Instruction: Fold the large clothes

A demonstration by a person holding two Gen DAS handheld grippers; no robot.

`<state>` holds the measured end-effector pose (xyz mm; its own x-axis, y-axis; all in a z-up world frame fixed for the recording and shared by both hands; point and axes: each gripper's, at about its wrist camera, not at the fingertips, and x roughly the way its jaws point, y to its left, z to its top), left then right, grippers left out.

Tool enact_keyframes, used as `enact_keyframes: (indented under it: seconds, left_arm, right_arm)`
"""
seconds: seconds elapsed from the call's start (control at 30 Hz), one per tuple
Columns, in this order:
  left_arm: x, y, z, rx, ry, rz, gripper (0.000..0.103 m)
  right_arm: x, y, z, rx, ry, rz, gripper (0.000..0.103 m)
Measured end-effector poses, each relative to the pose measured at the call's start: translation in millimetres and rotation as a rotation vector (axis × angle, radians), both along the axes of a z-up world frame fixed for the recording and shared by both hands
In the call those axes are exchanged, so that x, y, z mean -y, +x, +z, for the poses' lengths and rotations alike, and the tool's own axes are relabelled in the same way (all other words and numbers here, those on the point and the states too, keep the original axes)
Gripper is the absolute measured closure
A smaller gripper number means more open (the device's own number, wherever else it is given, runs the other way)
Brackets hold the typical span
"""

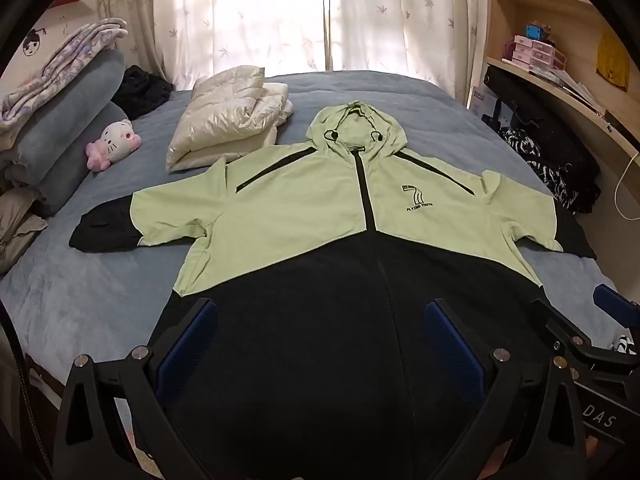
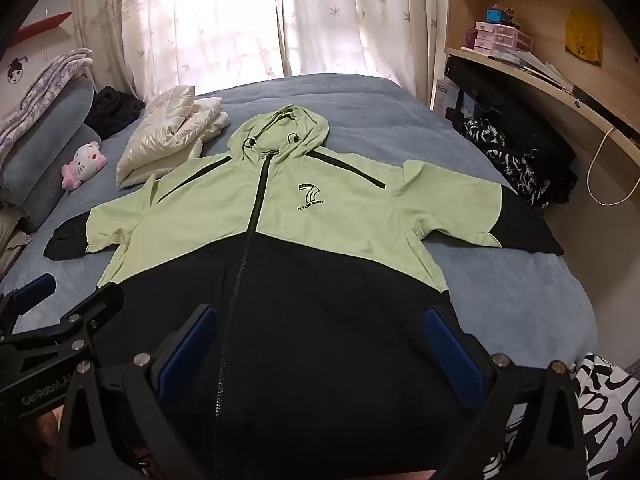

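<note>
A green and black hooded zip jacket (image 1: 304, 216) lies flat, front up, on the blue bed (image 1: 80, 292), sleeves spread to both sides and hood pointing to the window. It also shows in the right wrist view (image 2: 320, 216). My left gripper (image 1: 320, 340) is open, its blue pads wide apart above the black hem, left of the zip. My right gripper (image 2: 320, 344) is open above the hem, right of the zip. Each gripper shows at the edge of the other's view: the right gripper (image 1: 592, 320) and the left gripper (image 2: 68, 300). Neither holds anything.
A folded cream puffer jacket (image 1: 232, 120) lies beyond the left shoulder. A pink plush cat (image 1: 114, 142), grey pillows (image 1: 76, 120) and dark clothes sit at the left. Black-and-white clothes (image 1: 556, 168) hang at the right bed edge by a wooden shelf desk (image 1: 560, 88).
</note>
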<state>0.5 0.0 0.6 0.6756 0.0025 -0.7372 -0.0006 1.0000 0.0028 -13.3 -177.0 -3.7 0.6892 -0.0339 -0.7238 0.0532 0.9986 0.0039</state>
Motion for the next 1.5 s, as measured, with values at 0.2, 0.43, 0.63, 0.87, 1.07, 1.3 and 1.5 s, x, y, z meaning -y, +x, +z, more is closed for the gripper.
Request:
enact_keyframes:
  seconds: [0.2, 0.43, 0.63, 0.87, 1.07, 1.3, 1.5]
  left_arm:
    - [-8, -1, 2, 0.027, -0.032, 0.004, 0.002]
    - [-3, -8, 4, 0.032, -0.013, -0.006, 0.005]
    - [-2, -9, 5, 0.035, -0.012, -0.005, 0.006]
    - [-3, -10, 6, 0.032, -0.012, -0.006, 0.006]
    - [-5, -9, 6, 0.031, -0.013, -0.006, 0.006]
    - [-6, -10, 3, 0.026, -0.013, -0.006, 0.006]
    - [-7, -11, 2, 0.025, -0.012, -0.004, 0.006]
  right_arm:
    - [-1, 0, 2, 0.03, -0.002, -0.001, 0.0]
    - [-6, 1, 7, 0.015, 0.013, 0.005, 0.0]
    - [-2, -3, 6, 0.023, 0.019, 0.007, 0.0]
    - [-2, -4, 6, 0.021, 0.023, 0.007, 0.0]
    - [-2, -4, 5, 0.021, 0.024, 0.007, 0.0]
    - [-3, -4, 6, 0.016, 0.026, 0.006, 0.0]
    - [-2, -4, 5, 0.015, 0.029, 0.007, 0.0]
